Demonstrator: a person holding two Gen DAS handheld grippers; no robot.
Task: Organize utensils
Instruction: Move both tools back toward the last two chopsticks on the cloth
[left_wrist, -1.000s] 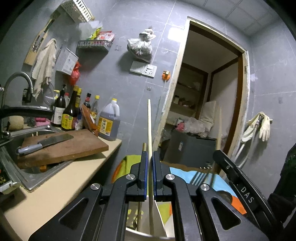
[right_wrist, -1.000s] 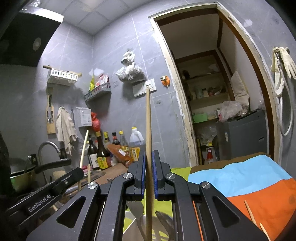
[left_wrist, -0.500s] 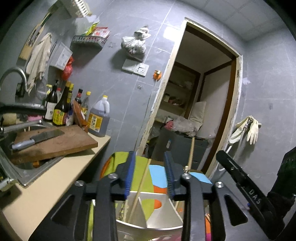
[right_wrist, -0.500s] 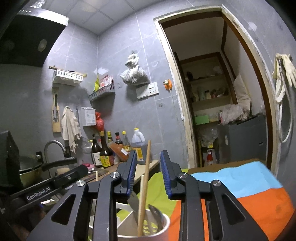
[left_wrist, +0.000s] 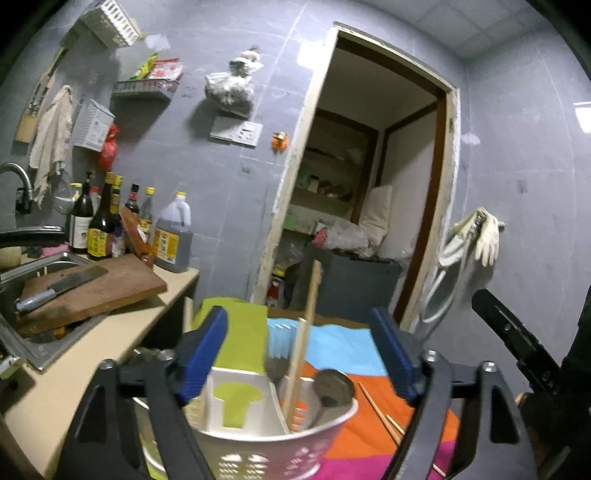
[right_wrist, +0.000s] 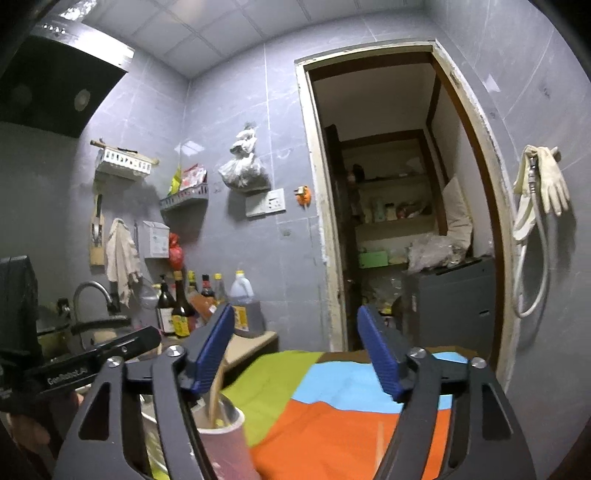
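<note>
- Here, the left gripper (left_wrist: 303, 354) hangs with its blue-padded jaws spread wide and empty, directly over a white perforated plastic utensil caddy (left_wrist: 273, 439).
- The caddy stands on a colour-block cloth of green, blue, orange and pink (left_wrist: 343, 350), near the cloth's left edge, beside the beige kitchen counter (left_wrist: 92, 369).
- In the caddy's right compartment a light wooden chopstick (left_wrist: 303, 343) leans nearly upright, next to a metal fork (left_wrist: 277, 365) and a steel spoon (left_wrist: 332, 387).
- A loose pair of wooden chopsticks (left_wrist: 380, 413) lies flat on the orange panel, just right of the caddy.
- The right gripper (right_wrist: 295, 358) is likewise wide open, holding nothing; seen from it, the caddy (right_wrist: 225, 439) sits low and to the left, a blurred wooden stick (right_wrist: 218, 387) rising from it just beside the left jaw.
- On the counter, a steel cleaver (left_wrist: 59, 286) rests on a brown wooden cutting board (left_wrist: 110, 288) laid over the sink's edge.
</note>
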